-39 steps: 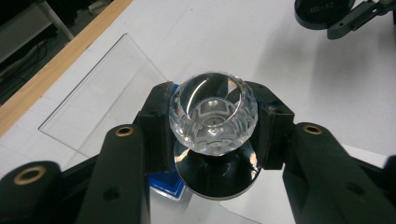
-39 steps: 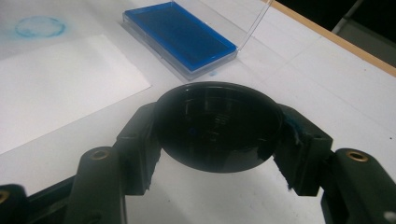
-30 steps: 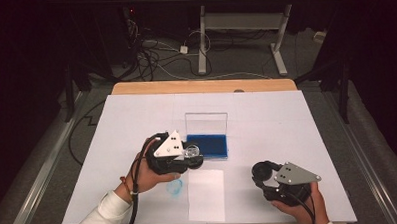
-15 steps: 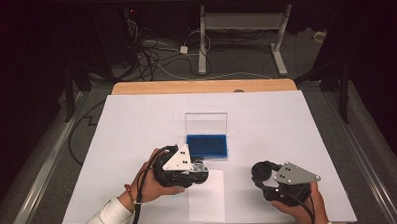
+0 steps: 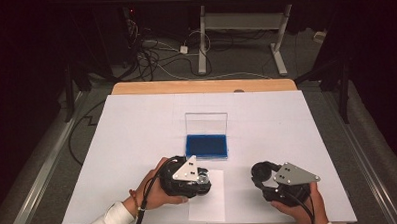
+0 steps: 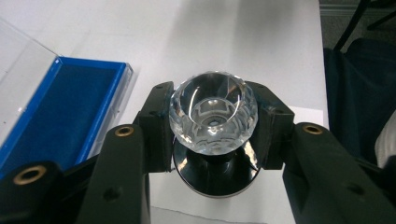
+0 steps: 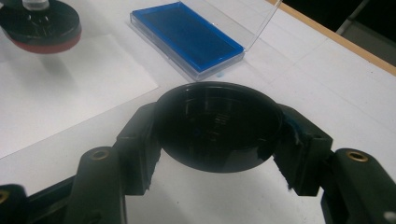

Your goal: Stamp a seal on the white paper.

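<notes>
My left gripper (image 5: 198,178) is shut on the clear faceted knob (image 6: 212,114) of a round stamp with a black base (image 6: 215,179). It holds the stamp low over the far left corner of a white sheet of paper (image 5: 212,204). In the right gripper view the stamp (image 7: 39,23) shows a red underside and a shadow on the sheet (image 7: 56,88) beneath it. My right gripper (image 5: 262,174) is shut on a round black cap (image 7: 219,126), near the table's front right. An open blue ink pad (image 5: 206,145) lies just beyond the sheet.
The ink pad's clear lid (image 5: 206,122) stands upright behind its blue tray (image 6: 60,107). The white table top (image 5: 137,124) stretches wide to the left and far side. A wooden edge (image 5: 200,86) runs along the back, with cables on the floor beyond.
My left gripper has come down and toward the near edge with the stamp, from beside the ink pad to the corner of the sheet. The right gripper has stayed put.
</notes>
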Motion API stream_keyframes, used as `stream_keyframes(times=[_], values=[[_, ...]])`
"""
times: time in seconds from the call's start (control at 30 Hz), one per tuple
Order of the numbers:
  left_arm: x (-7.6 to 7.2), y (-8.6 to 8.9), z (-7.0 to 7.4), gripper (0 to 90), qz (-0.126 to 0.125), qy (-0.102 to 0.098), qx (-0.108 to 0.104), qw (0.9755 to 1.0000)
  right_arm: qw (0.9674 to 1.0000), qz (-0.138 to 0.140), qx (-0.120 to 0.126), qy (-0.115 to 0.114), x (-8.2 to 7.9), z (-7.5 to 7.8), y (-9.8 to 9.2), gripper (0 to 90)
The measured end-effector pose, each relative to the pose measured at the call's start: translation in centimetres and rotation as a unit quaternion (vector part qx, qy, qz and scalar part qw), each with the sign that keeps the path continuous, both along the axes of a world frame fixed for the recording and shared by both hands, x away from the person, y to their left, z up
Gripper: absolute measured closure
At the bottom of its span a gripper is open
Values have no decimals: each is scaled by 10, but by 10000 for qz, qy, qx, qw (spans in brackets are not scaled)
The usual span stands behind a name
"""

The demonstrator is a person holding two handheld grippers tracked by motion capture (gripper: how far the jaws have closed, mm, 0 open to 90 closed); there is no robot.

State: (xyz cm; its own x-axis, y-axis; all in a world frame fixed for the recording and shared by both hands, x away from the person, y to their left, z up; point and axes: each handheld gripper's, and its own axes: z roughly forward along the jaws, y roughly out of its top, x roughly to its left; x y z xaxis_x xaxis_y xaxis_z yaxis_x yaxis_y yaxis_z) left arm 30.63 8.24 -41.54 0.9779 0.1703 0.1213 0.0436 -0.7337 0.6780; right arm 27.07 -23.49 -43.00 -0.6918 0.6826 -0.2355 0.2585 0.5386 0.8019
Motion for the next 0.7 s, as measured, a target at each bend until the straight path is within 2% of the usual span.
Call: stream_keyframes(times=[0.4, 0.7], values=[[-1, -5, -14, 546, -109, 162, 204, 9996, 10000, 7, -28, 18, 0, -1, 1, 385], [-1, -6, -18, 546, -107, 156, 120, 9997, 10000, 17, -47, 28, 0, -1, 2, 385]])
